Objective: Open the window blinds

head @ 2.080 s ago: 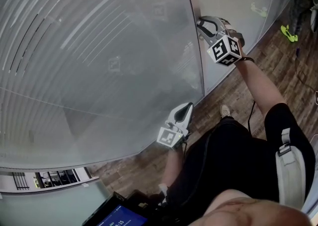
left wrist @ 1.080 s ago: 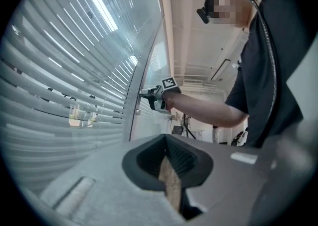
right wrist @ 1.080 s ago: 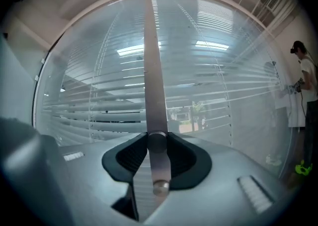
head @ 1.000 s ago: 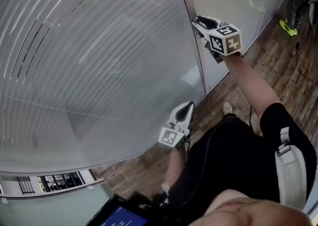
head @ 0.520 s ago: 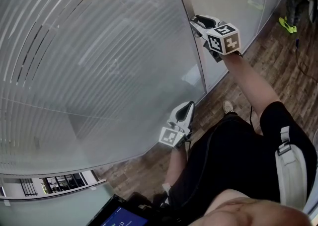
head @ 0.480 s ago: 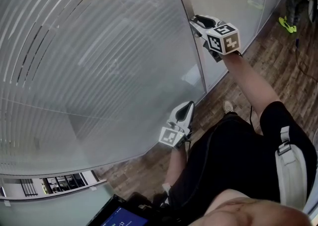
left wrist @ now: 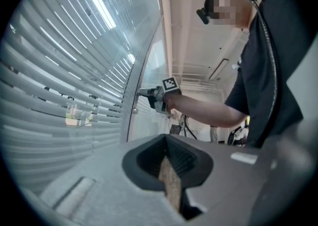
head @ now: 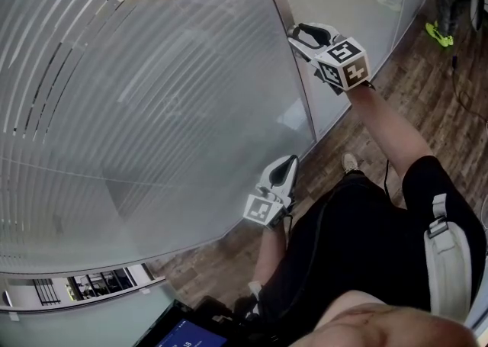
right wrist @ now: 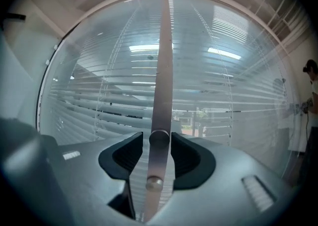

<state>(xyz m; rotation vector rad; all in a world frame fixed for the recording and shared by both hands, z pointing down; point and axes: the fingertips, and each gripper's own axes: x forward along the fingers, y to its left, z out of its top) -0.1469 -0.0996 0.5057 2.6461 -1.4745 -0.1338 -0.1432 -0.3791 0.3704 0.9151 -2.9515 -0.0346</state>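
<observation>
Right gripper view is showing the right gripper (right wrist: 159,145) with its jaws opening, a round knob (right wrist: 159,137) sitting between the two pads on the upright metal strip (right wrist: 163,61) of the glazing. The window blinds (right wrist: 233,96) are hanging straight ahead of this gripper, behind the glass, with thin gaps showing between some slats. The left gripper (head: 285,167) is hanging lower and nearer the person, its jaws pressing together on nothing

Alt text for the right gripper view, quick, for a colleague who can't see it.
The right hand-held gripper has its jaws opening around a round knob on a vertical metal strip. Beyond it, horizontal blind slats stand partly open.
</observation>
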